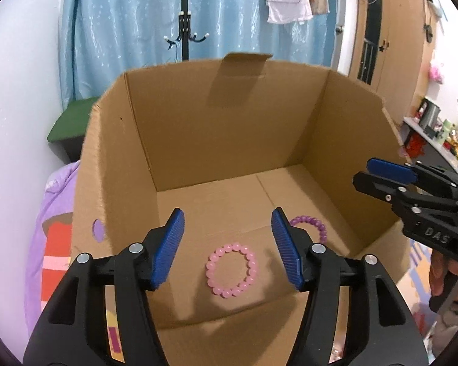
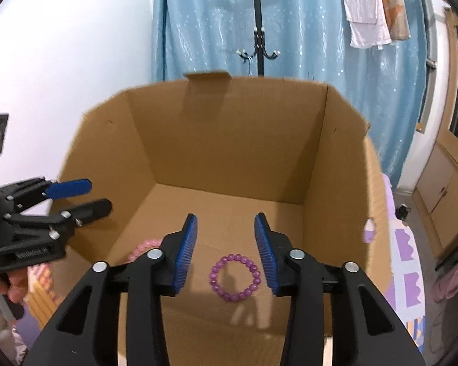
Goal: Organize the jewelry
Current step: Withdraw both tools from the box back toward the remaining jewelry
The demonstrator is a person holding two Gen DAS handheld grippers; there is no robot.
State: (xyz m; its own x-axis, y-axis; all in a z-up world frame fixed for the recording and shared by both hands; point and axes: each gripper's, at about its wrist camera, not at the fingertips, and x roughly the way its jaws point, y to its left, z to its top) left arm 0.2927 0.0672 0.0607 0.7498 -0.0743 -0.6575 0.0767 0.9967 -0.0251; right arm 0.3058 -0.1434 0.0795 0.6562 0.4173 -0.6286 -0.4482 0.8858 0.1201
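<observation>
Inside, flat on corrugated floor: pink bracelet (image 1: 231, 270), purple bracelet (image 2: 235, 277), round glossy beads | cardboard box (image 1: 198, 128) matte, open-topped | left gripper (image 1: 227, 244), right gripper (image 2: 225, 253): ribbed blue pads apart, empty | shimmery blue curtain (image 1: 122, 30), coat stand (image 1: 184, 15) behind.

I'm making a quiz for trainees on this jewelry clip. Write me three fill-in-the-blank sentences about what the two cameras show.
1. Both bracelets lie on the floor of a cardboard ____.
2. The left gripper hangs over the ____ bracelet.
3. The right gripper hangs over the ____ bracelet.
4. Both grippers' jaws stand ____, holding nothing.

Missing words: box; pink; purple; open
</observation>
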